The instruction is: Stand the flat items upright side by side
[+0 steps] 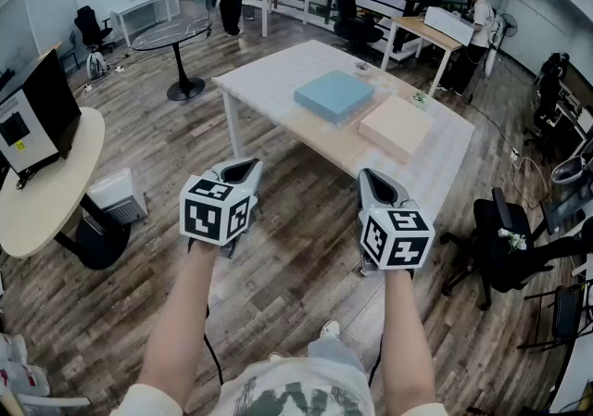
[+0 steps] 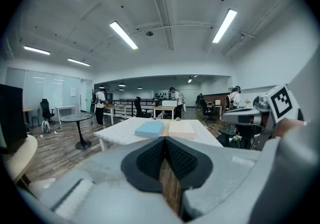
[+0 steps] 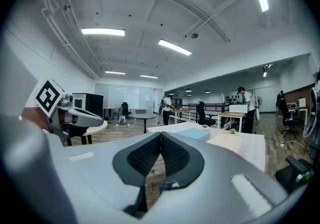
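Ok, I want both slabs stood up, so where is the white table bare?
In the head view, the widest bare patch is the left end of the table, between its corner and the blue slab. A narrower strip lies right of the beige slab. The middle is crowded: both slabs close together, a small roll behind them.

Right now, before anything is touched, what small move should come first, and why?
Probably step closer to the white table. The blue slab and the beige slab lie flat on it, beyond reach; the left gripper and the right gripper are shut, empty, over the floor.
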